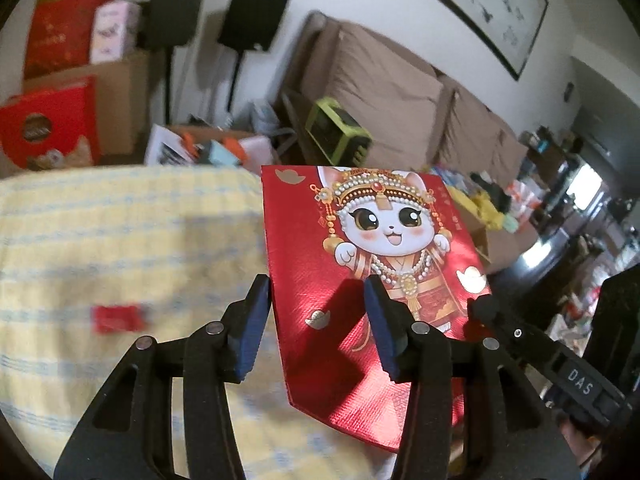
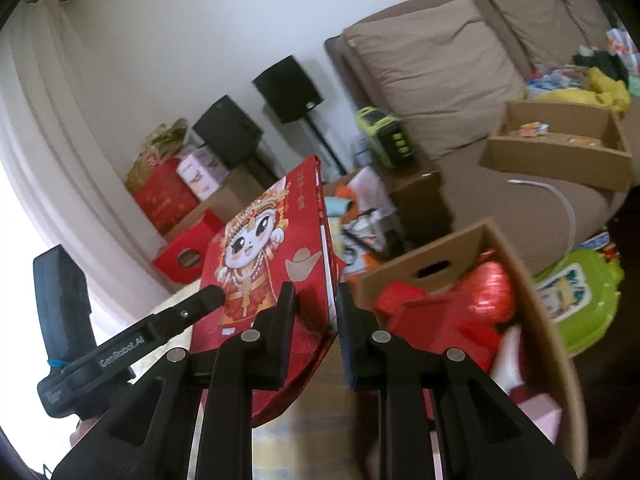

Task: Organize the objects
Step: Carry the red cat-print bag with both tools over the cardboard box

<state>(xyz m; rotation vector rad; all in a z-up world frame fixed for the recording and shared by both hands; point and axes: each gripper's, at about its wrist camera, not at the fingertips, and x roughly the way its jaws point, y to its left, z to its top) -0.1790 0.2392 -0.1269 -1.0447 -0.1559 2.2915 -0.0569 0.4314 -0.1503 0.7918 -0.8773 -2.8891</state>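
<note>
Both grippers are in view, and they differ. In the right wrist view the right gripper has its jaws drawn in on the edge of a red envelope printed with a cartoon cat in a jewelled headdress; the black left pad lies against the printed face and the blue-lined right pad against the back, so the envelope is pinched and stands nearly upright, lifted off the surface. Its lower corner curls under the left finger.

Seen from the left wrist view, the left gripper stands partly open. The same envelope lies behind it; the left pad sits just off the envelope's left edge and the right pad overlaps the printed figure. Whether either pad touches the paper cannot be told, but the jaws do not pinch it. At the right of that view the right gripper's black fingertip meets the envelope's edge.

Below lies a yellow cloth with pale blue checks, and on it, well apart from the envelope, a small red packet, blurred.

To the right of the right gripper stands an open cardboard box holding crumpled red things.
</note>
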